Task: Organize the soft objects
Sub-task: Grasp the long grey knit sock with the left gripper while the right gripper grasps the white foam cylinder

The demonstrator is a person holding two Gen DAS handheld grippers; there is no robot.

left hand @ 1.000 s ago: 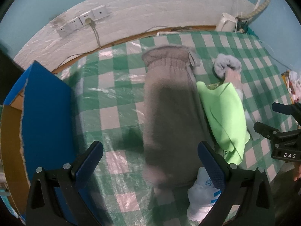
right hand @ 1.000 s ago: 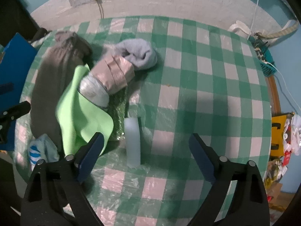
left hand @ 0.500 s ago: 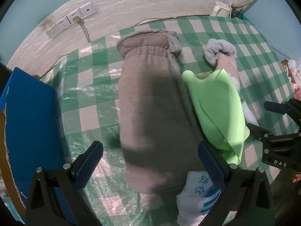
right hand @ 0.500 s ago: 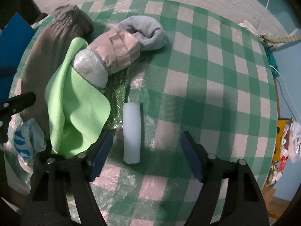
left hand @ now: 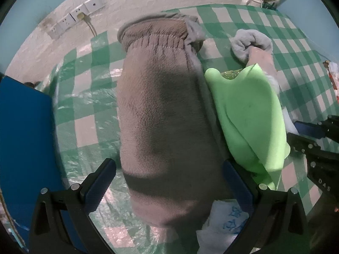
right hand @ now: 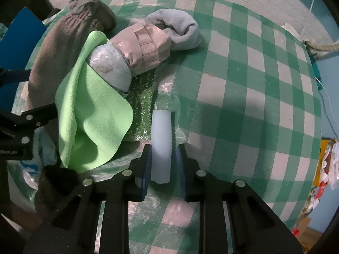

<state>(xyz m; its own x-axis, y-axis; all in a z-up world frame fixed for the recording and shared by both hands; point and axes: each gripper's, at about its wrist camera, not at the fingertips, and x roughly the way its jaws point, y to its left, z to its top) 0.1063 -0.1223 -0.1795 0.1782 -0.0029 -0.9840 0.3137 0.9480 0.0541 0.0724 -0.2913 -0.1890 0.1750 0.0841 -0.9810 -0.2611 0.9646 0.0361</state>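
Note:
A long brown fleece cover (left hand: 165, 110) lies on the green checked table (left hand: 84, 97); my left gripper (left hand: 169, 180) is open with a jaw on each side of its near end. It also shows in the right wrist view (right hand: 63, 40). A light green cloth (left hand: 247, 114) (right hand: 93, 114) lies beside it over a taped bundle (right hand: 135, 50) and a grey sock (right hand: 178, 29). My right gripper (right hand: 162, 160) is shut on a white foam cylinder (right hand: 161, 139) lying on the table.
A blue box (left hand: 23, 144) stands at the table's left edge. A white plastic bag with blue print (left hand: 224, 222) lies at the near edge. A glittery green sheet (right hand: 142, 105) lies under the bundle. Wall sockets (left hand: 74, 19) are behind.
My right gripper moved forward and closed its jaws on the white foam cylinder. My left gripper moved forward and lower over the brown cover, staying open.

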